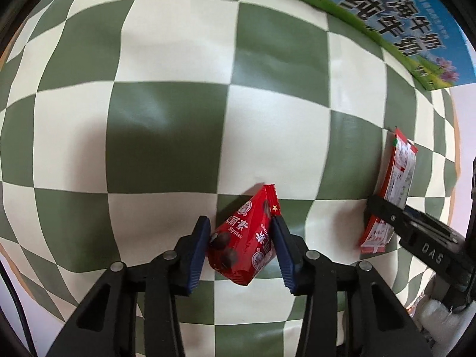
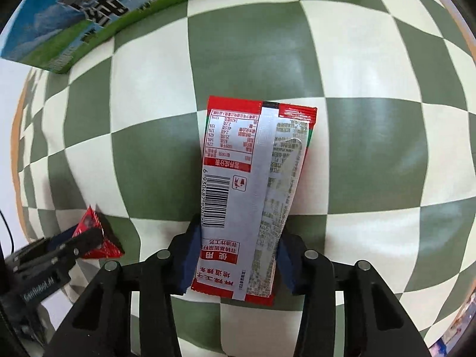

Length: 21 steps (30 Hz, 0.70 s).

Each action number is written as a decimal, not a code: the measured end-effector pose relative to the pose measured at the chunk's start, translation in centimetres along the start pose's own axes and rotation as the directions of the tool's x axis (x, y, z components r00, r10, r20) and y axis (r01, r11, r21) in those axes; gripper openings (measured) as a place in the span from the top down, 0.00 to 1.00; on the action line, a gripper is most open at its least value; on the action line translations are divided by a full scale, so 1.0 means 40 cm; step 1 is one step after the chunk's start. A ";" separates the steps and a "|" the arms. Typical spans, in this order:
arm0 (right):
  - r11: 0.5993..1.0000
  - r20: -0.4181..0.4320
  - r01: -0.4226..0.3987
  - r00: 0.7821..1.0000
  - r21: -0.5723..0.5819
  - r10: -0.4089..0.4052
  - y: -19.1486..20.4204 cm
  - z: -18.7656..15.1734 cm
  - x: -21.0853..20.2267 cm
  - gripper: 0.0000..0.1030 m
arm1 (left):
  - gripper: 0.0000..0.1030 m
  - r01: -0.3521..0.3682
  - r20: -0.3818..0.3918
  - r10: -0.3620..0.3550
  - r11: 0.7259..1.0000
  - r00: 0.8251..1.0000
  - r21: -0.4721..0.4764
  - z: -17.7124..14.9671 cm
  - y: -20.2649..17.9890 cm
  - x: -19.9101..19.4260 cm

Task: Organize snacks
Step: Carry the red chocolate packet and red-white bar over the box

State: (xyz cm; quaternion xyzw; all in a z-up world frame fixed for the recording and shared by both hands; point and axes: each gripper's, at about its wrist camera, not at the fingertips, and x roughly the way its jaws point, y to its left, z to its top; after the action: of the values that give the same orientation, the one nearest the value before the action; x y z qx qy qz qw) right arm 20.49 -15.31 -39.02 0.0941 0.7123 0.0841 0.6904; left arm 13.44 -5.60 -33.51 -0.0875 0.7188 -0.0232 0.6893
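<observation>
Both claws loaded. Left gripper (image 1: 242, 244) is clamped on a red triangular chocolate pouch (image 1: 244, 238), blue pads pressing both sides. Right gripper (image 2: 236, 255) is clamped on the lower end of a long red-and-white snack packet (image 2: 253, 184), back panel with barcode facing the camera, most of the packet sticking out ahead of the pads.

Landmark: milk carton box (image 1: 392, 26) standing on the green-and-white checkered cloth (image 1: 166, 125). Both snacks sit on the near side of it, apart from it; the packet is nearer the box's end than the pouch.

Judgement: this is the carry step, probably toward the box. Keep both grips firm; the long packet could swing or pivot, so move it smoothly and lower it flat. Keep the claws apart.

Hidden: the box's top and inside are cut off, so whether it's open can't be told. Packet's front unseen. Whether either snack still touches the cloth can't be told.
</observation>
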 end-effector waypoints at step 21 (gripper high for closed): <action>0.966 0.292 -0.205 0.925 -0.157 0.244 0.022 0.176 -0.604 0.54 | 0.61 0.213 0.242 -0.247 0.964 0.938 0.159 0.206 -0.150 -0.445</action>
State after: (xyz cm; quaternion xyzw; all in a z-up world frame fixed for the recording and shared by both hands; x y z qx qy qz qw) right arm 28.24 -20.58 -15.66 0.1441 0.5736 0.1909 0.7834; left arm 22.83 -7.96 -15.41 -0.1280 0.6040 -0.1389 0.7743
